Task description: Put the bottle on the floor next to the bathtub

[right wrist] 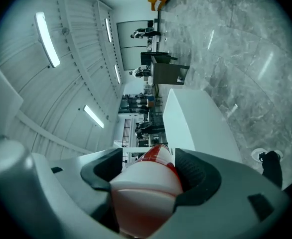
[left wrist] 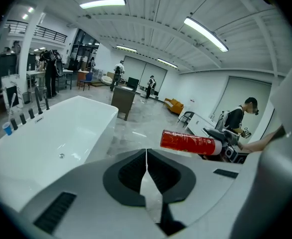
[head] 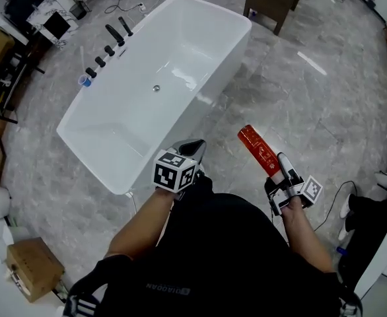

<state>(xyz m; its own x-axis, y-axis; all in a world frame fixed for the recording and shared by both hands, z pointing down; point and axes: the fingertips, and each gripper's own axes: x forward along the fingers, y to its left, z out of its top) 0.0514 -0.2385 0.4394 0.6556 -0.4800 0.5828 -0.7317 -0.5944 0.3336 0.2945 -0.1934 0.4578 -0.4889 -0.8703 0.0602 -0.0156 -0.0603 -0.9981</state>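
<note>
Grey floor, one bathtub, one bottle

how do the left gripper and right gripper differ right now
The left gripper has its jaws shut on nothing, while the right gripper is clamped on the red bottle.
In the head view the left gripper sits closer to the bathtub, and the right gripper is farther out over the floor.
Each of the two carries a marker cube.
</note>
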